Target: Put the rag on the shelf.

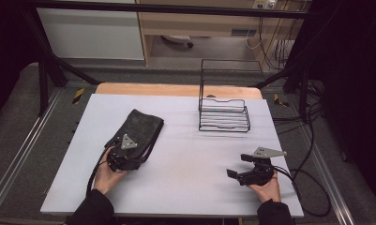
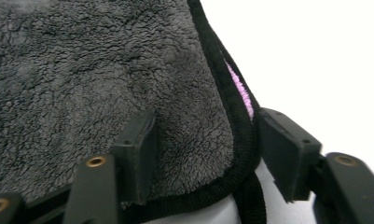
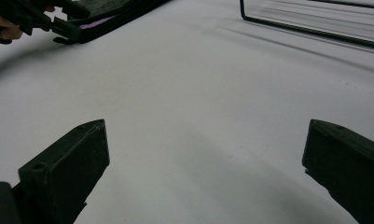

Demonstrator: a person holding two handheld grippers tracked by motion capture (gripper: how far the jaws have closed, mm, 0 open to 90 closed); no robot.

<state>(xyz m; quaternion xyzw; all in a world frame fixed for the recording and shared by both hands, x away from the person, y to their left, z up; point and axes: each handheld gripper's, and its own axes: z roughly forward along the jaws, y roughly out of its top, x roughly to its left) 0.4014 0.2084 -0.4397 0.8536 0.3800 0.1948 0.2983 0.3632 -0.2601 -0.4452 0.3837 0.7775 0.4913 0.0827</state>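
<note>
from above, the left gripper [image 1: 124, 157] sits at the near corner of the folded grey towel [image 1: 139, 129] on the white table [image 1: 185, 154]. its own view shows what the high one hides: jaws half-closed, straddling the black-edged corner, a pink layer peeking out, pads not yet pressing. the right gripper [image 1: 244, 171] rests wide open, holding nothing.

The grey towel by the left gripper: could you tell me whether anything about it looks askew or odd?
Slightly. The folded grey towel lies at a slant on the table, and the left gripper view shows a pink strip peeking from its black-trimmed edge. The left gripper straddles that corner. No damage shows.
</note>
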